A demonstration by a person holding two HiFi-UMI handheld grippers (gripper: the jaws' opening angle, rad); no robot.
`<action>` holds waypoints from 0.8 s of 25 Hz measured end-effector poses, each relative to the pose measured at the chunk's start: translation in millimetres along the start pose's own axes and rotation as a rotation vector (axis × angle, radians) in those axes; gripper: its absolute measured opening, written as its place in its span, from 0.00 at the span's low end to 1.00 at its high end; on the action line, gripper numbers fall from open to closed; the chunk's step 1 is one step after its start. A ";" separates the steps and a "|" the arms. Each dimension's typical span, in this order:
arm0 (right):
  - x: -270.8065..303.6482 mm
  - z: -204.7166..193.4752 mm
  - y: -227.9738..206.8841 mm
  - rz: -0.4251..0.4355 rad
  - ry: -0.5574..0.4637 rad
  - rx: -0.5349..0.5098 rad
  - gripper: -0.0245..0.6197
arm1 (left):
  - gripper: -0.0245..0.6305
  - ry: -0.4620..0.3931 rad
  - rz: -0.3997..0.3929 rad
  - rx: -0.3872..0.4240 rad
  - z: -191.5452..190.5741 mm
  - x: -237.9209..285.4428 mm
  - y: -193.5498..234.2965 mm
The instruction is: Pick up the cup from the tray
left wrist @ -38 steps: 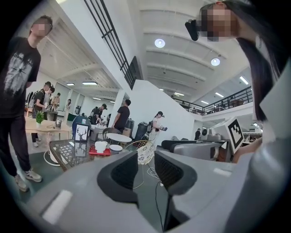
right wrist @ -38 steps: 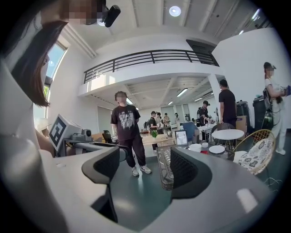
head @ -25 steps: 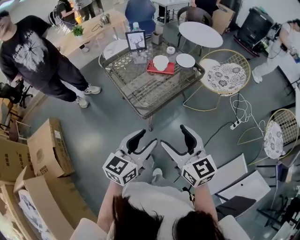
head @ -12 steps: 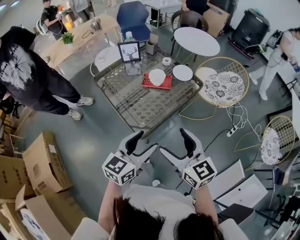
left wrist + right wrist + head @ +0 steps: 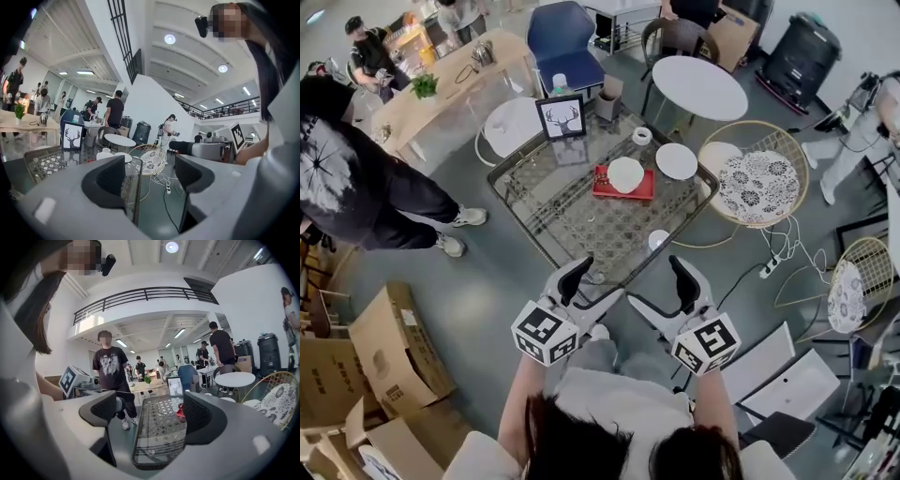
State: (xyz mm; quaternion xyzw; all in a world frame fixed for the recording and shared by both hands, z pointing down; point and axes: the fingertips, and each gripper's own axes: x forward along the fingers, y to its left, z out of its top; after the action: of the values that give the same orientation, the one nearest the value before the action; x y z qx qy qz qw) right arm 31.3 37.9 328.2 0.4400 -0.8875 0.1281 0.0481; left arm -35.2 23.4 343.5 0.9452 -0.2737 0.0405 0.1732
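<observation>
A white cup (image 5: pixel 625 174) sits on a red tray (image 5: pixel 622 190) on the far half of a glass-topped wire table (image 5: pixel 572 216). In the head view my left gripper (image 5: pixel 589 289) and right gripper (image 5: pixel 664 295) hover side by side just short of the table's near edge, both open with nothing between their jaws. In the right gripper view the right gripper (image 5: pixel 152 413) frames the table (image 5: pixel 157 427), with the red tray (image 5: pixel 179 414) far along it. The left gripper (image 5: pixel 150 178) looks past the table's corner (image 5: pixel 51 159).
On the table stand a deer picture frame (image 5: pixel 562 116), a white plate (image 5: pixel 676 160) and a small white cup (image 5: pixel 641 135). Wire chairs with patterned cushions (image 5: pixel 757 169) stand on the right. Cardboard boxes (image 5: pixel 389 328) and a person in black (image 5: pixel 337 187) are on the left.
The table and tray have come nearer in the head view, and the table's near edge now lies just beyond the jaws. Both grippers stay open and side by side.
</observation>
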 end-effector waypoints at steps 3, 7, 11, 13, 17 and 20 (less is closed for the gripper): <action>13.6 -1.4 -7.6 -0.011 0.021 0.011 0.75 | 0.52 -0.003 0.006 -0.028 5.0 5.3 19.7; 30.6 1.2 -20.7 -0.002 0.032 0.011 0.75 | 0.54 0.007 0.001 -0.054 9.3 15.0 41.5; 42.7 6.2 -40.6 0.013 0.044 -0.015 0.77 | 0.54 0.026 -0.010 -0.059 10.2 32.6 55.1; 50.0 7.6 -54.6 0.011 0.043 -0.008 0.78 | 0.54 0.015 0.018 -0.065 13.2 41.3 66.6; 66.0 10.6 -80.1 0.011 0.053 -0.015 0.79 | 0.55 0.022 0.052 -0.054 13.7 62.2 88.6; 79.7 13.7 -94.1 0.028 0.050 -0.012 0.80 | 0.55 0.024 0.066 -0.058 13.8 78.1 104.6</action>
State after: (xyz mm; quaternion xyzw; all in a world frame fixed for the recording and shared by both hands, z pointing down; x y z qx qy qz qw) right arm 57.8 -81.5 348.2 0.4241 -0.8927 0.1346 0.0712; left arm -24.9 -103.3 375.9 0.9297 -0.3039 0.0495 0.2022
